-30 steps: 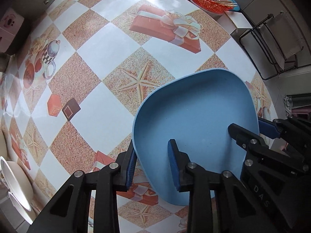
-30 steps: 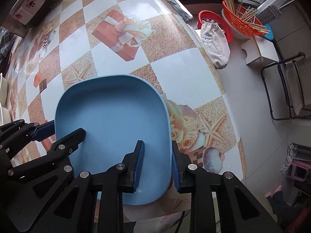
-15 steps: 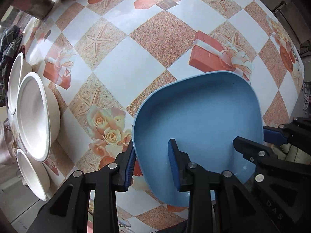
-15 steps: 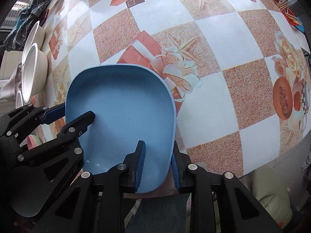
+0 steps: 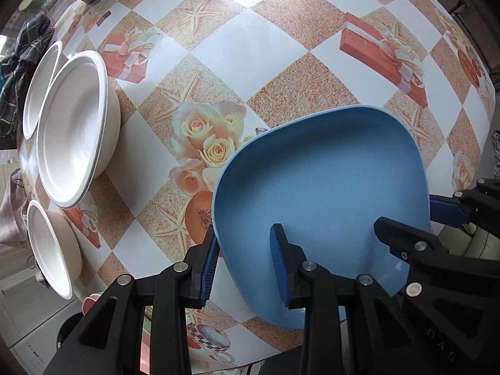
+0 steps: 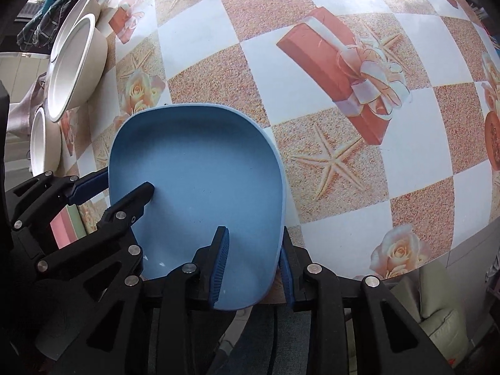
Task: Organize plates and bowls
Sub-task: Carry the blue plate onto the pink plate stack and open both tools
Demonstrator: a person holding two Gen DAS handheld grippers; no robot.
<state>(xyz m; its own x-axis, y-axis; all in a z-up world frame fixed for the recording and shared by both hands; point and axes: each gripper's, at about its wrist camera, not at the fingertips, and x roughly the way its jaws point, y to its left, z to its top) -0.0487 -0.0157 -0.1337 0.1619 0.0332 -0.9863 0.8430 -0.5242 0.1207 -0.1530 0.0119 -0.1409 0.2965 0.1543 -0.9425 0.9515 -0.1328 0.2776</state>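
A blue rounded-square plate (image 5: 322, 187) is held above the patterned table (image 5: 250, 53) by both grippers. My left gripper (image 5: 243, 265) is shut on its left rim; my right gripper (image 6: 251, 261) is shut on its right rim, and the plate also shows in the right wrist view (image 6: 197, 172). Each gripper shows in the other's view, the right one (image 5: 415, 222) and the left one (image 6: 109, 190). A large white bowl (image 5: 75, 125) stands at the table's left edge, with a white plate (image 5: 40, 90) behind it and a smaller white bowl (image 5: 53, 250) nearer me.
The white bowls also show in the right wrist view (image 6: 75, 62), at far left. Dark checked cloth (image 5: 18, 59) lies behind them. The table's near edge (image 5: 250, 347) curves below the plate. A pale green cushion (image 6: 437, 312) lies off the table at lower right.
Both grippers have carried the blue plate across the table toward the white bowls, which now sit larger and closer at left. The grip on the plate has not changed.
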